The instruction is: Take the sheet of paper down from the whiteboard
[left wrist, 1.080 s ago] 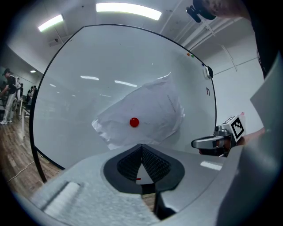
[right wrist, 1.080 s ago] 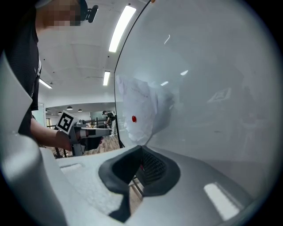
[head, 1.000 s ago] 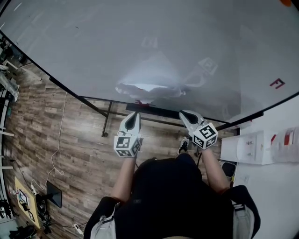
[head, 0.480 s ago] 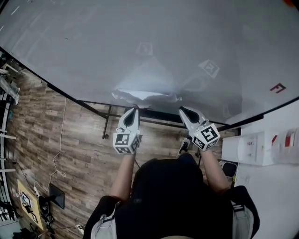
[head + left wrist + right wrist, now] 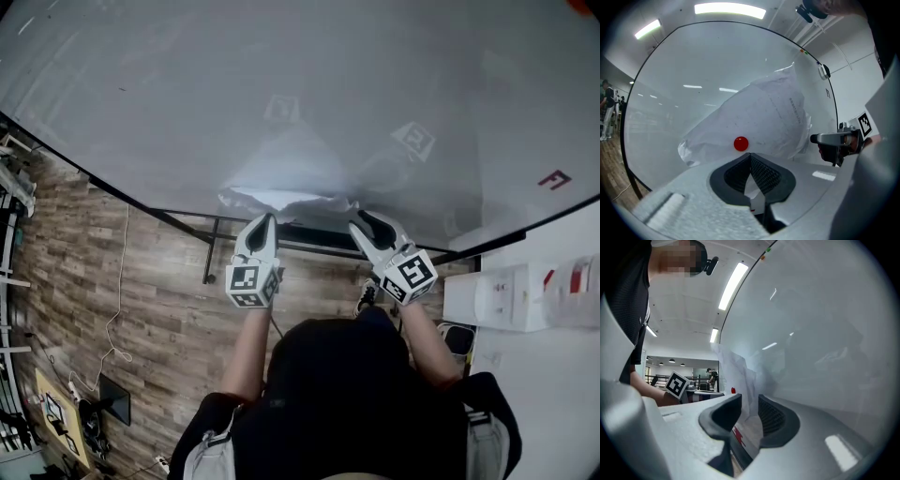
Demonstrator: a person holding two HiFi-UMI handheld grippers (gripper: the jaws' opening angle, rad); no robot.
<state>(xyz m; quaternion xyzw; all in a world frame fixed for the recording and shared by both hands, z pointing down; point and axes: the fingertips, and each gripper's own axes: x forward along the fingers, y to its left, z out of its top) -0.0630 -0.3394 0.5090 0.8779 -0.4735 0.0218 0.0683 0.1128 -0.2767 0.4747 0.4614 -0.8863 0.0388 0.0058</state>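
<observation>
Paper sheet (image 5: 764, 117), crumpled and white, is pinched at its lower edge by the left gripper (image 5: 265, 220); that gripper's jaws are pressed together with a small fold of the sheet caught between the pads. A red round magnet (image 5: 741, 143) sits on the sheet just above those jaws. The right gripper (image 5: 750, 404) has just been opening its jaws. They now stand well apart, and the sheet's other lower corner hangs loose in the gap with neither pad pressing on it. Both grippers point roughly level at the whiteboard (image 5: 281, 75), side by side near its bottom rim. The sheet bulges outward from the board's face between and above them. Wood-plank floor (image 5: 141, 281) lies below.
</observation>
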